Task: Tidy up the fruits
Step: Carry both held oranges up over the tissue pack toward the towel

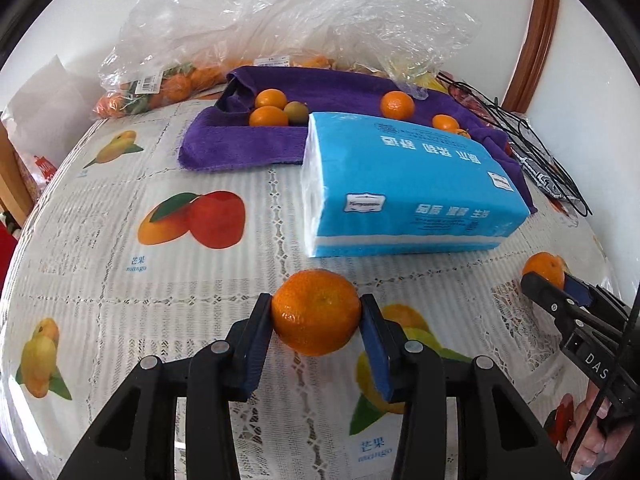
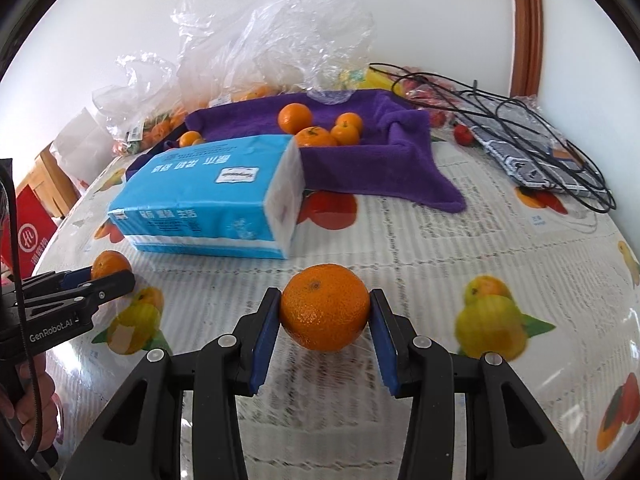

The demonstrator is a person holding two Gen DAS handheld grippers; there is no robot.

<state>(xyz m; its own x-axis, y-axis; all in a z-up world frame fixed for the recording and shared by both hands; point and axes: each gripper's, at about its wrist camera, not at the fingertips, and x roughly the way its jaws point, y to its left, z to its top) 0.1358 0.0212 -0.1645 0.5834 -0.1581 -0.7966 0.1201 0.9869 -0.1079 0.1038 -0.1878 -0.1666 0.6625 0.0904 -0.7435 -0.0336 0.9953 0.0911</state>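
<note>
My left gripper (image 1: 317, 316) is shut on an orange tangerine (image 1: 317, 312), its blue pads pressing both sides just above the tablecloth. My right gripper (image 2: 325, 316) is shut on a second tangerine (image 2: 325, 307) in the same way. Each gripper also shows in the other's view: the right gripper (image 1: 554, 284) with its tangerine (image 1: 544, 267) at the right edge, the left gripper (image 2: 102, 276) with its tangerine (image 2: 109, 264) at the left edge. Farther back a purple towel (image 1: 240, 148) (image 2: 400, 168) holds several more tangerines (image 1: 269, 116) (image 2: 295, 118).
A blue tissue pack (image 1: 404, 192) (image 2: 208, 196) lies between the grippers and the towel. Clear plastic bags of fruit (image 1: 168, 80) (image 2: 248, 48) stand at the back by the wall. Black cables and a patterned pouch (image 2: 532, 160) lie at the right. A fruit-print tablecloth (image 1: 120, 300) covers the table.
</note>
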